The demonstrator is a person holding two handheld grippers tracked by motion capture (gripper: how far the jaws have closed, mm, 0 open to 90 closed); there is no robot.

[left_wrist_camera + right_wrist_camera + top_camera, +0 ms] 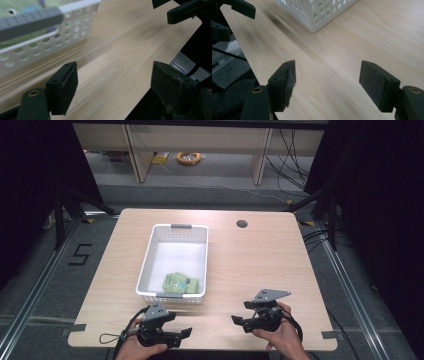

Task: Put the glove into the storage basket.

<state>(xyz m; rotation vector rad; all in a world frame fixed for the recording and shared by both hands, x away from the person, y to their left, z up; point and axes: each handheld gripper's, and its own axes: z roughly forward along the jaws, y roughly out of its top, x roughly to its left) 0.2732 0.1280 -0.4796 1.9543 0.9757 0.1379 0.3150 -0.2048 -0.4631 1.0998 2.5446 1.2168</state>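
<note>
The left tongs (186, 332) are wide open with nothing between the jaws, low over the near edge of the light wooden desk (260, 265). The right tongs (235, 320) are open and empty too, near that edge. Behind the left tongs, a white plastic basket with holes (150, 251) holds a green soft toy (179, 282) at its near end.
</note>
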